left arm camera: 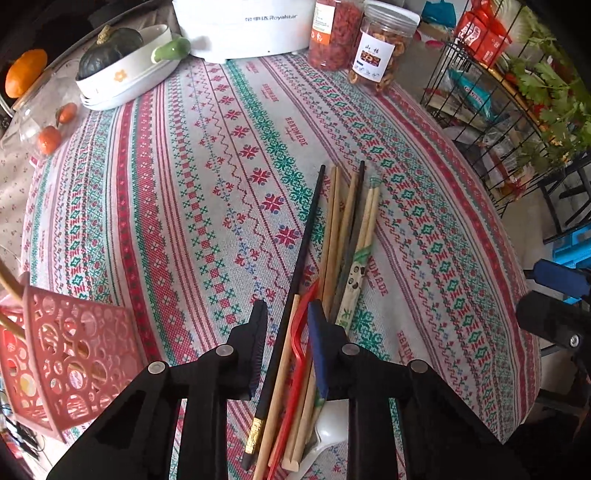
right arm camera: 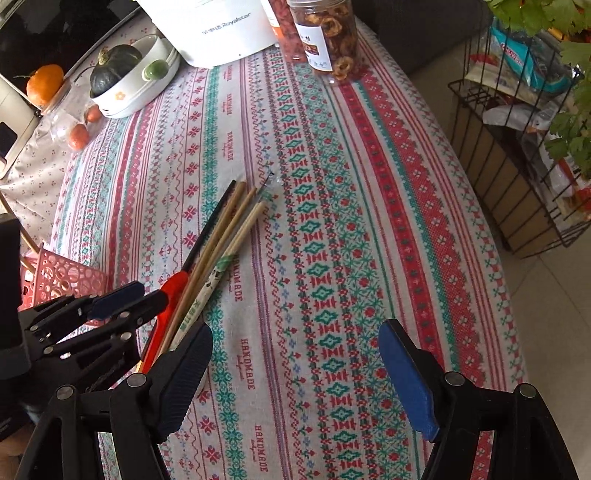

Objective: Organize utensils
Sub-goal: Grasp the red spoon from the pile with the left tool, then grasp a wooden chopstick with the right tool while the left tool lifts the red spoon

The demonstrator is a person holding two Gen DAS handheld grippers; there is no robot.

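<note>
A bundle of chopsticks [left arm camera: 334, 236] lies on the patterned tablecloth [left arm camera: 184, 184]: a black one with a gold end, several wooden ones and a paper-wrapped pair [left arm camera: 354, 284]. A bent red utensil [left arm camera: 299, 332] lies among them. My left gripper [left arm camera: 288, 314] points down over their near ends, shut on the bundle, with the black chopstick, a wooden one and the red utensil between its pads. A pink openwork basket [left arm camera: 74, 350] stands to its left. In the right wrist view the chopsticks [right arm camera: 229, 225] lie left of my right gripper [right arm camera: 295, 330], which is open over bare cloth.
A white object [left arm camera: 332, 424] lies partly hidden under the bundle. At the back stand a white appliance [left arm camera: 243, 26], two jars [left arm camera: 380, 48], a white dish with a squash [left arm camera: 122, 70] and a glass jar of oranges [left arm camera: 48, 110]. A black wire rack [right arm camera: 517, 177] stands beyond the table's right edge.
</note>
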